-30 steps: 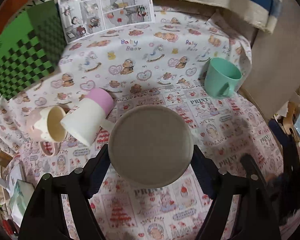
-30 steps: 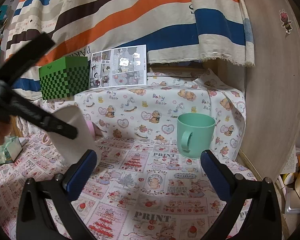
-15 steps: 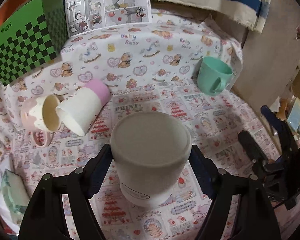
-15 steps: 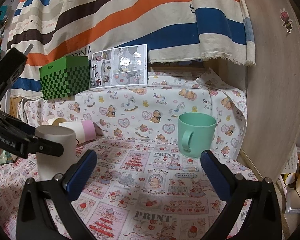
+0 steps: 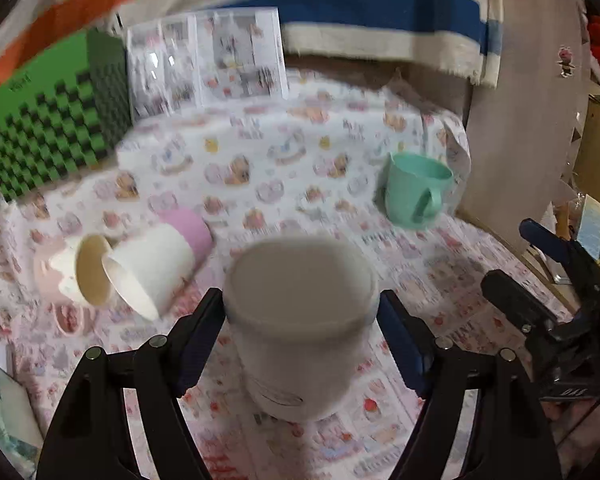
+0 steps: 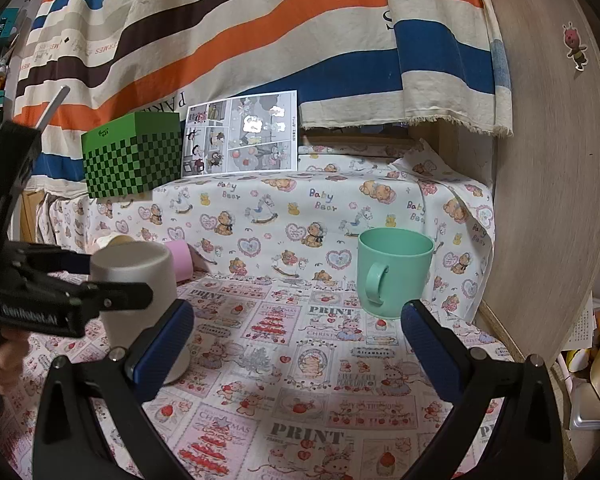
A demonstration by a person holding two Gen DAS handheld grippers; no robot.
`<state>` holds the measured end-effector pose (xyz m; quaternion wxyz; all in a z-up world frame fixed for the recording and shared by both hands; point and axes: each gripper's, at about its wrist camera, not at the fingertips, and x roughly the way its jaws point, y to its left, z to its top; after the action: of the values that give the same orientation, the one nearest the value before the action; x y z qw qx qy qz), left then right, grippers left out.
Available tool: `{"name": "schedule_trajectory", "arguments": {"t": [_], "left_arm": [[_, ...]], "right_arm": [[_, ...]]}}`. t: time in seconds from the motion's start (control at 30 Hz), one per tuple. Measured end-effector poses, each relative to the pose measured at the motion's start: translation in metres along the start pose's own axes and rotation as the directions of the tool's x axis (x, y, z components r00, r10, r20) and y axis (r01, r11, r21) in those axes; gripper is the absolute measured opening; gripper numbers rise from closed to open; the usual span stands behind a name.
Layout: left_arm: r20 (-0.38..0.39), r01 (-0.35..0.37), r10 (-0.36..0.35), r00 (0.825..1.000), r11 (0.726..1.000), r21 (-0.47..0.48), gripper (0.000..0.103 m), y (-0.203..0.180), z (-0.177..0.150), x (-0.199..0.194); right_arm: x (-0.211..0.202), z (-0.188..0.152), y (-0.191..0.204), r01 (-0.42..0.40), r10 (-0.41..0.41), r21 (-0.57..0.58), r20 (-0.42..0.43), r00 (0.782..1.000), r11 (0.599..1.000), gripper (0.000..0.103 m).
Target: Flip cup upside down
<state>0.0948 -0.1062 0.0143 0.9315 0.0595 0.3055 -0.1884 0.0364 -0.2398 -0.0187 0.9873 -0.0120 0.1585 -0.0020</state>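
Observation:
A grey-white cup (image 5: 300, 320) stands upside down on the printed tablecloth, flat base up. It also shows at the left of the right wrist view (image 6: 136, 280). My left gripper (image 5: 300, 320) has its blue pads on either side of the cup, at its sides; the blur hides whether they still press it. My right gripper (image 6: 296, 344) is open and empty above the cloth, to the right of the cup. It shows at the right edge of the left wrist view (image 5: 548, 280).
A mint green mug (image 6: 394, 276) stands upright at the back right. A white and pink cup (image 5: 160, 264) and a pink mug (image 5: 68, 276) lie on their sides at the left. A green checkered box (image 6: 134, 156) and a comic sheet (image 6: 242, 136) stand at the back.
The left gripper has turned the grey-white cup from tilted to base-up and set it down on the cloth. The left camera has pulled back and tilted up. The right gripper has not moved.

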Motion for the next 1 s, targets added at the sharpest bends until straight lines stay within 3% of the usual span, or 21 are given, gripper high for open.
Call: {"name": "schedule_trajectory", "arguments": {"t": [0.17, 0.23, 0.3, 0.5, 0.73, 0.87, 1.0], "left_arm": [[0.107, -0.036, 0.031, 0.994, 0.998, 0.046, 0.079, -0.004, -0.009, -0.011], [0.162, -0.029, 0.023, 0.987, 0.999, 0.039, 0.094, -0.001, -0.011, -0.022], [0.218, -0.036, 0.03, 0.975, 0.999, 0.026, 0.102, 0.005, -0.013, -0.036], [0.317, -0.132, 0.129, 0.94, 0.991, -0.013, 0.103, 0.028, -0.03, -0.07], [0.336, -0.192, 0.211, 0.918, 0.977, -0.09, 0.103, 0.057, -0.066, -0.092], [0.297, -0.209, 0.248, 0.922, 0.965, -0.155, 0.103, 0.071, -0.079, -0.092], [0.283, -0.258, 0.309, 0.908, 0.944, -0.205, 0.103, 0.078, -0.086, -0.093]], "right_arm": [[0.0, 0.0, 0.0, 0.0, 0.0, 0.001, 0.0, 1.0, 1.0, 0.103], [0.0, 0.0, 0.0, 0.0, 0.0, 0.001, 0.0, 1.0, 1.0, 0.103], [0.0, 0.0, 0.0, 0.0, 0.0, 0.001, 0.001, 1.0, 1.0, 0.103], [-0.002, -0.001, 0.003, -0.008, 0.008, -0.01, 0.009, 1.0, 1.0, 0.103], [-0.006, 0.0, 0.008, -0.034, 0.035, -0.044, 0.031, 0.999, 0.998, 0.103], [-0.005, 0.0, 0.007, -0.045, 0.046, -0.04, 0.026, 0.999, 0.998, 0.103], [-0.005, 0.0, 0.007, -0.052, 0.053, -0.041, 0.026, 0.998, 0.998, 0.103]]}}
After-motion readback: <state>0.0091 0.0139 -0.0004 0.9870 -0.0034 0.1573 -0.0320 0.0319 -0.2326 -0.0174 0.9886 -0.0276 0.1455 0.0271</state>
